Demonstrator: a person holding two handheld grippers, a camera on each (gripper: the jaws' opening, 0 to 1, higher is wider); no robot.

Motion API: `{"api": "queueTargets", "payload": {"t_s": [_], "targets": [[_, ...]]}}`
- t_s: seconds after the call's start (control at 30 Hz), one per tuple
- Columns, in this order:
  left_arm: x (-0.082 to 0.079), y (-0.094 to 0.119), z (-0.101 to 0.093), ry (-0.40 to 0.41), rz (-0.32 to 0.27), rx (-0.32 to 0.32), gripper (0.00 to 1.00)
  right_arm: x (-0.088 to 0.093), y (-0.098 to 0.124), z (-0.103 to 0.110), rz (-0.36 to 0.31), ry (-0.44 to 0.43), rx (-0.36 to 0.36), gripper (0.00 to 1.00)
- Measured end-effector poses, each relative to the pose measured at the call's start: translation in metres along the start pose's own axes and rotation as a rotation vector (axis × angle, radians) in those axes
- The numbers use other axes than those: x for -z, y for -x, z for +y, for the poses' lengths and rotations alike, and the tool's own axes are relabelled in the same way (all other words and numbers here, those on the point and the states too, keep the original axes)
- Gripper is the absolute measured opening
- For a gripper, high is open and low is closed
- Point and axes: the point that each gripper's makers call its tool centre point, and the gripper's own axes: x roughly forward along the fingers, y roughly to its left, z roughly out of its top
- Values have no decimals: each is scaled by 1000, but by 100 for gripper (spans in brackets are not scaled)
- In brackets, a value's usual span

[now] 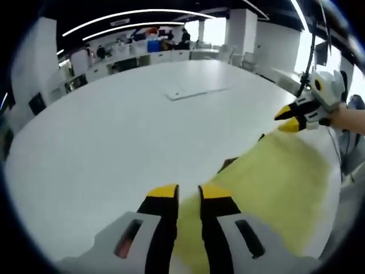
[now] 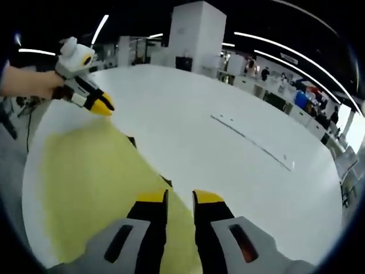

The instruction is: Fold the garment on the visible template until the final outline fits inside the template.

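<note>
Where it lies flat, yellow garment (image 1: 274,182) lengthwise between left gripper (image 1: 188,193) and right gripper (image 2: 179,197)

Bare white table (image 1: 114,131) is stretching wide ahead of both grippers, offering open passage. Only a flat white sheet (image 1: 197,88) is lying far across it.

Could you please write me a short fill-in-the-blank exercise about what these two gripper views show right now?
1. The garment spread on the table is ____ in colour.
2. The table top is ____ in colour.
3. In the left gripper view, the right gripper comes in from the ____ side of the picture.
4. The tips of the left gripper are ____ in colour.

Missing words: yellow; white; right; yellow.
</note>
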Motion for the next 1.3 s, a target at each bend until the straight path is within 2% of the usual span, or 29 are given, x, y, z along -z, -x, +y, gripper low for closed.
{"api": "queueTargets", "payload": {"t_s": [0.27,0.37,0.47,0.6,0.73,0.83,0.97,1.13,1.3], "targets": [[3,24,-13,16,-11,5,23,5,27,16,1,-92,8,36],[8,35,-17,30,-4,5,26,7,39,26,-9,-143,-7,43],[16,47,-21,40,6,6,33,8,53,32,-13,-173,-8,50],[24,68,-30,24,13,14,45,9,74,39,-19,-189,-10,59],[30,91,-35,16,11,13,48,12,96,51,-5,-191,-12,69],[32,108,-35,46,-8,-5,49,12,113,60,4,-203,-16,74],[37,131,-38,87,-26,-13,55,12,130,73,1,-230,-21,84],[40,157,-48,91,-39,-12,59,14,151,85,2,-246,-11,89],[40,189,-59,98,-65,-5,68,16,180,87,-6,-255,27,94]]}}
